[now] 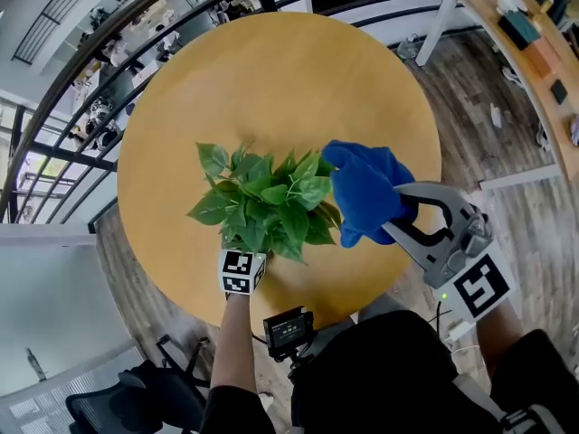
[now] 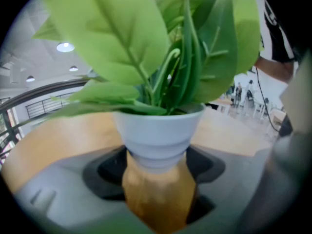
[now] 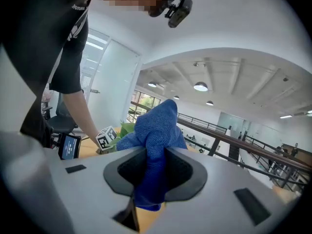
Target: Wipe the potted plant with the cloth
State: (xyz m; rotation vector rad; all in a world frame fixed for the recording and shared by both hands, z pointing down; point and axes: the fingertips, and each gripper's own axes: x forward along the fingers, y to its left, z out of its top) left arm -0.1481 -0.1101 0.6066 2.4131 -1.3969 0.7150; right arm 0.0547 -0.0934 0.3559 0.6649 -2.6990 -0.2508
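Green plant (image 1: 267, 202), pot (image 2: 158, 130) tight between left fingers (image 2: 68, 184), blue cloth (image 1: 365, 191) tight between right fingers (image 3: 83, 179).

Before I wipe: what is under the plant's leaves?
A white pot, held between the left gripper's jaws, standing on the wooden table. The leaves cover its soil, so that cannot be seen.

Head view steeply down; gripper views close-in (all share plant (image 1: 267, 202)).

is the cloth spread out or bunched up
Bunched up: the right gripper pinches the blue cloth into a crumpled wad.
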